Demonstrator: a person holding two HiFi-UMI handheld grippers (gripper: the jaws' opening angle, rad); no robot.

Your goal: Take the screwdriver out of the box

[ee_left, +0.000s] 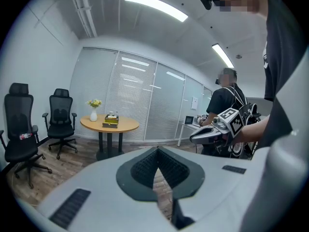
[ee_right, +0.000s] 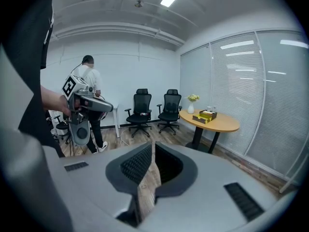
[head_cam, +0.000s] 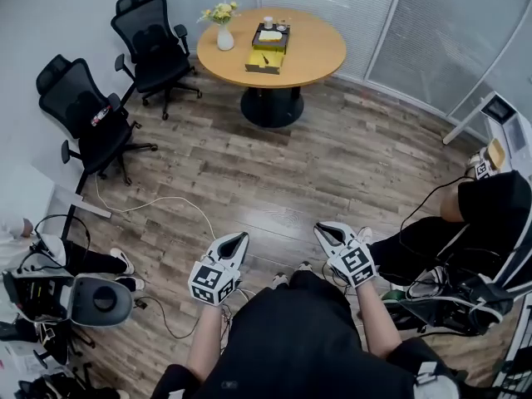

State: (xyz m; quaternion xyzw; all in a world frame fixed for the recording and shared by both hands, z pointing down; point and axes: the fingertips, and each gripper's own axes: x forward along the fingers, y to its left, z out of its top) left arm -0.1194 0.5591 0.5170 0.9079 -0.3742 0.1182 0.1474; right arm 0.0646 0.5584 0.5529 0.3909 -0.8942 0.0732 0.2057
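the person stands well back from the round wooden table (head_cam: pixel 320 52), on the plank floor (head_cam: pixel 332 156), so the task is at its very first step: the approach. nothing has been reached yet.

the left gripper (head_cam: pixel 242 238) and the right gripper (head_cam: pixel 321 229) are held out low in front of the body, side by side and apart, both aimed toward the table. in each gripper's own view the ribbed pads are drawn together to a thin slit with only floor showing through it; both tools are narrow and carry nothing.

the open yellow box (head_cam: pixel 264 60) sits on the table top, just beside a dark tray (head_cam: pixel 272 36) and near a white vase of flowers (head_cam: pixel 224 33). a thin dark thing lies inside the box; i take it for the screwdriver, though it is too small to be sure from here.

two black office chairs (head_cam: pixel 154 40) stand to the left of the table, and a white cable (head_cam: pixel 158 202) trails across the floor on that side.

next, as i judge it, the person needs to walk up to the table, bring one gripper over the box, spread its jaws, and line them across the tool's shaft or handle before closing.
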